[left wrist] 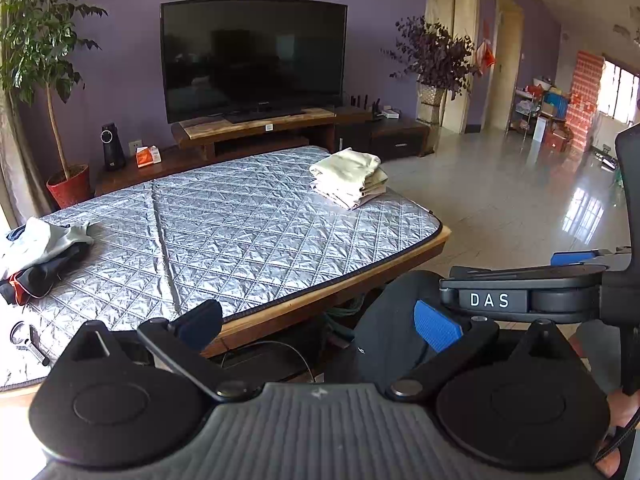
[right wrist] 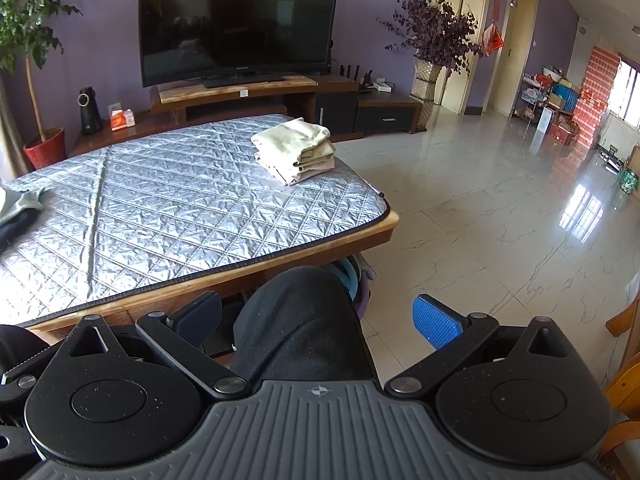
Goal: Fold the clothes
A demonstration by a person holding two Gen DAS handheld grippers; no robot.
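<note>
A purple-walled room with a dark television [left wrist: 254, 58] lies beyond the worktop [left wrist: 336, 286], whose quilted silver cover [left wrist: 224, 232] carries a folded stack of pale clothes [left wrist: 349, 178] at its far right corner and a loose heap of unfolded clothes [left wrist: 38, 254] at its left edge. My left fingers [left wrist: 318, 326] and my right fingers [right wrist: 316, 320] both stand wide apart, empty, over my dark-trousered knee [right wrist: 298, 320]. Only the left view shows my right tool from the side, lettered "DAS" [left wrist: 489, 300]; the right view cuts the heap to a sliver.
</note>
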